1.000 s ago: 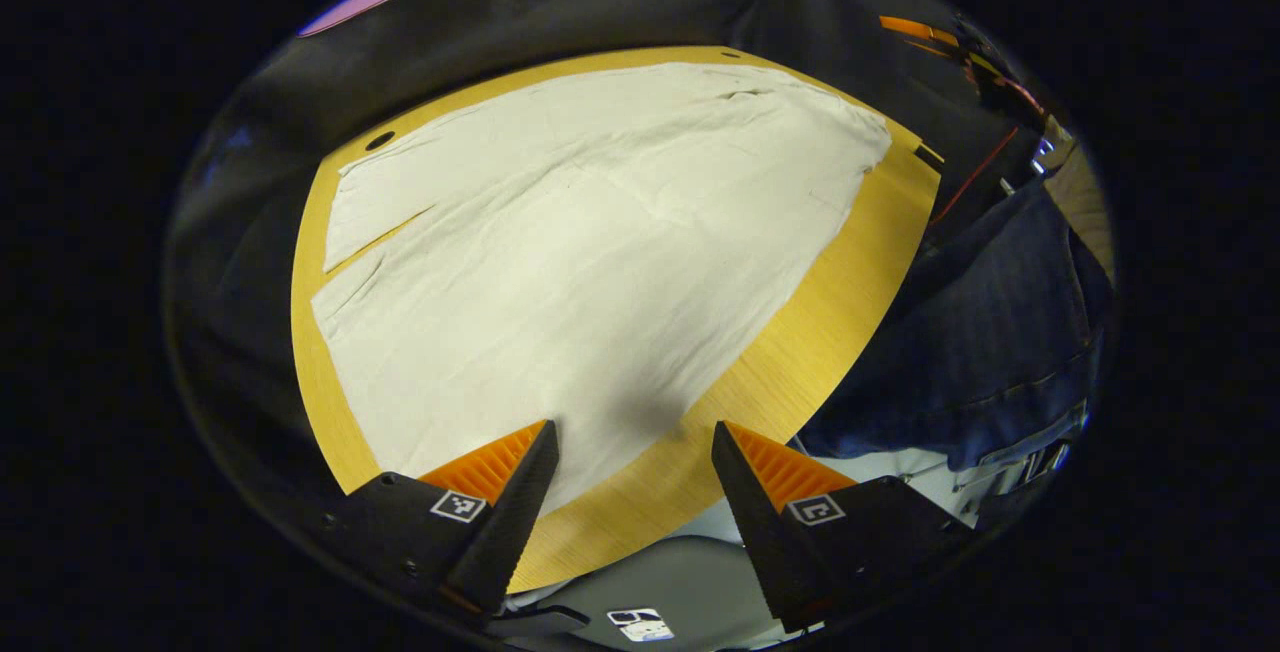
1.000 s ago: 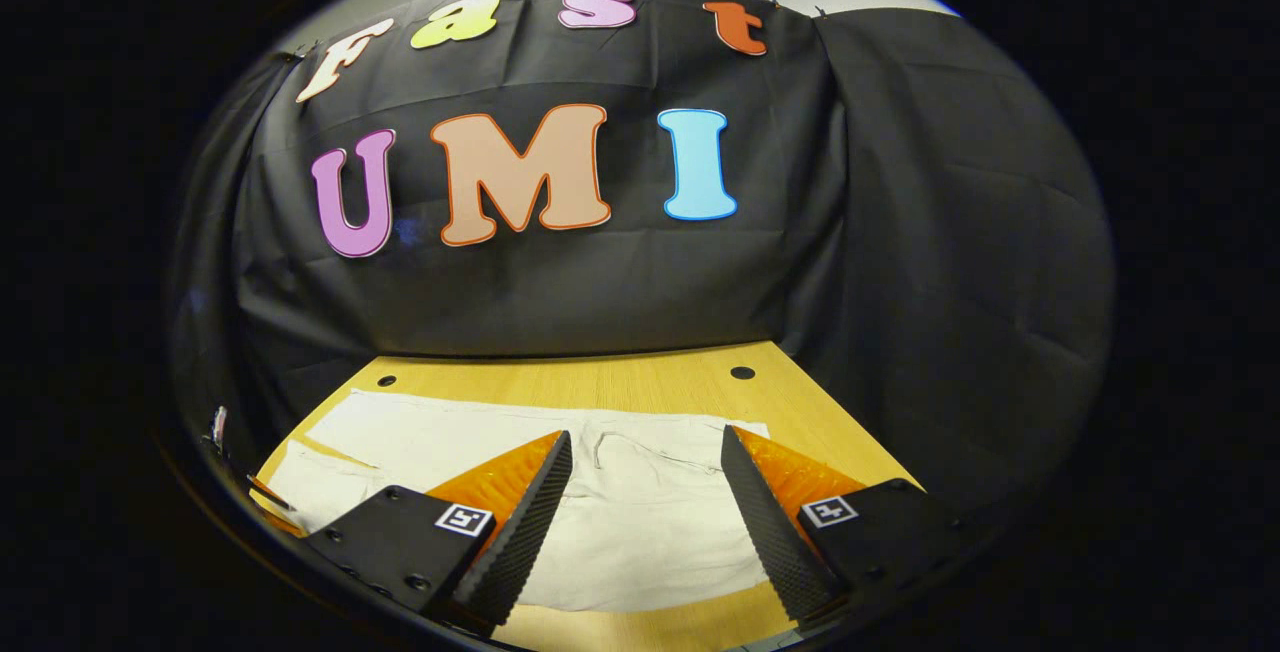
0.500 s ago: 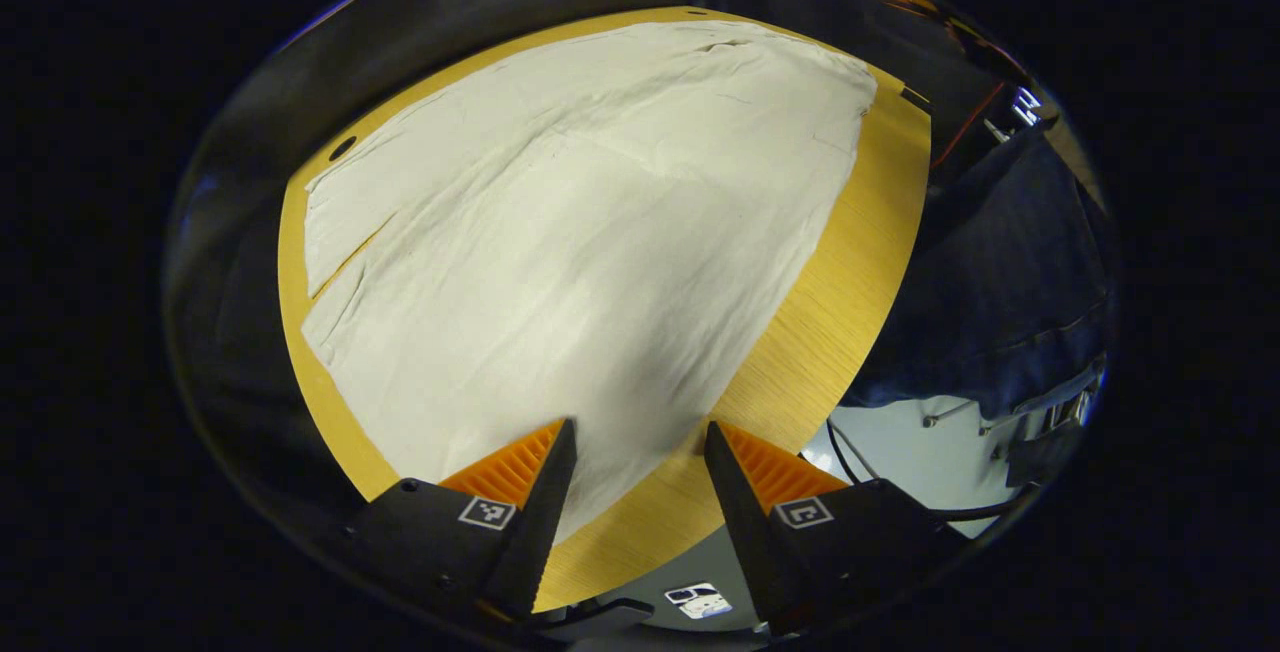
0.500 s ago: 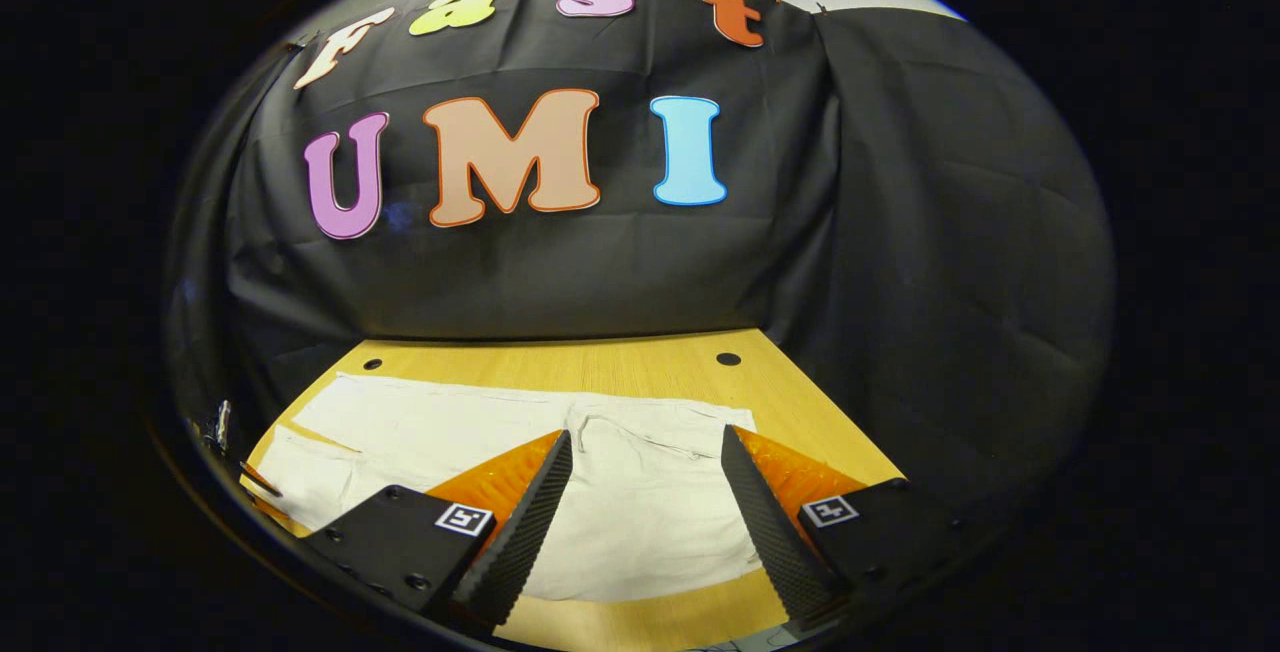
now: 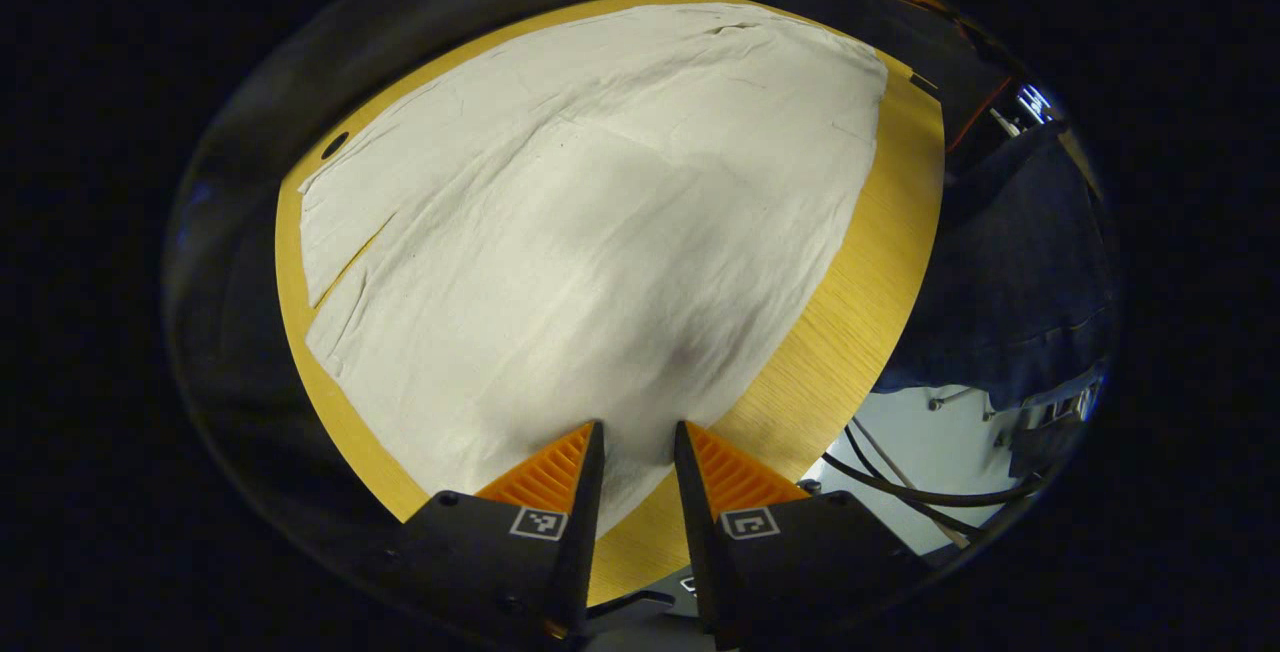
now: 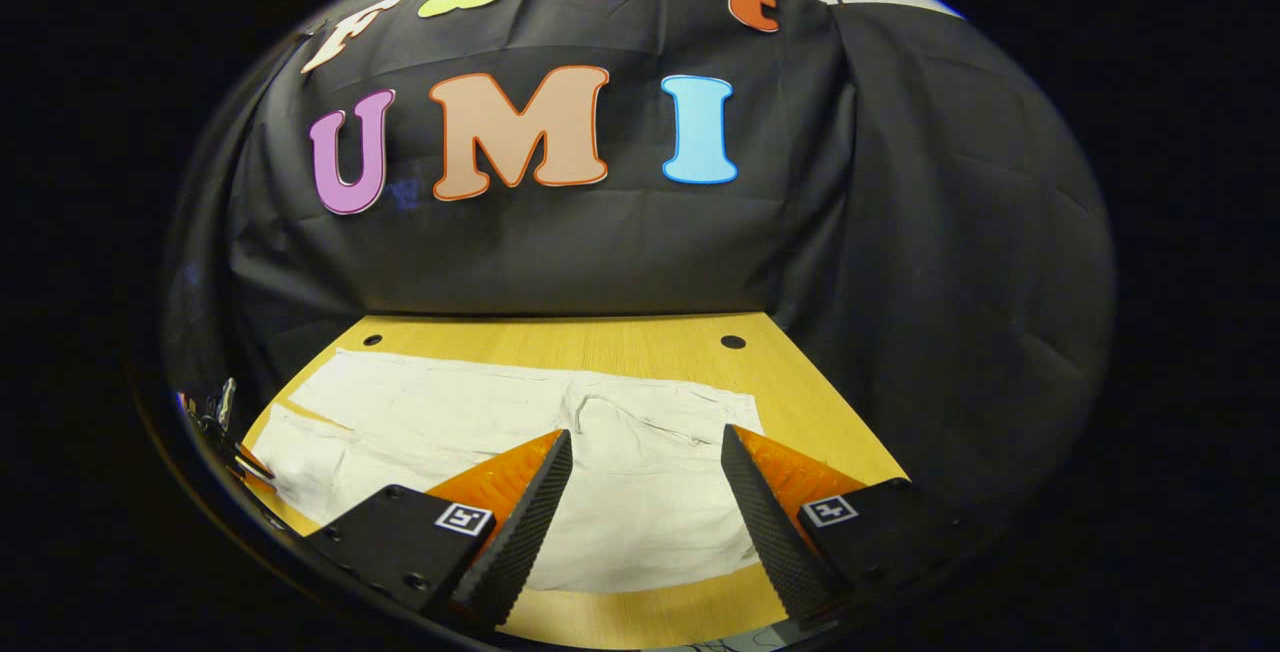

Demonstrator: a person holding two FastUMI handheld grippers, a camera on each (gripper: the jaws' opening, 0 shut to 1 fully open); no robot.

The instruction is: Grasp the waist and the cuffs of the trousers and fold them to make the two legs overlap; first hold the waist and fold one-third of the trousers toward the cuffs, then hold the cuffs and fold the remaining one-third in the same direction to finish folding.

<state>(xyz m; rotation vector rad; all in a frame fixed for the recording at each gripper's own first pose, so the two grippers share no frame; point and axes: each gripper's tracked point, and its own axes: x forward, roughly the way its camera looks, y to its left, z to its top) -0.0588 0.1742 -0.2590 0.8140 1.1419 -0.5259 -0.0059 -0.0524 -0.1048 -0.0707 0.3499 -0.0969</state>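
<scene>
Cream trousers (image 5: 600, 232) lie spread flat on a yellow wooden table (image 5: 850, 322). In the left gripper view the split between the two legs shows at the far left. My left gripper (image 5: 638, 427) hangs low over the trousers' near edge. Its fingers stand a narrow gap apart, with the cloth's border lying flat between and under them. In the right gripper view the trousers (image 6: 450, 412) stretch off to the left, and a drawstring marks the waist end. My right gripper (image 6: 645, 437) hovers wide open above that waist end, holding nothing.
A person in dark blue jeans (image 5: 1010, 272) stands at the table's right side, with cables (image 5: 900, 487) on the pale floor below. The table has small round holes (image 6: 733, 342) near its back edge. Black cloth walls (image 6: 900, 232) close in behind and to the right.
The left gripper's fingers have drawn in from a wide gap to a narrow one while sinking toward the trousers' near edge. The right gripper stays open and has barely shifted.
</scene>
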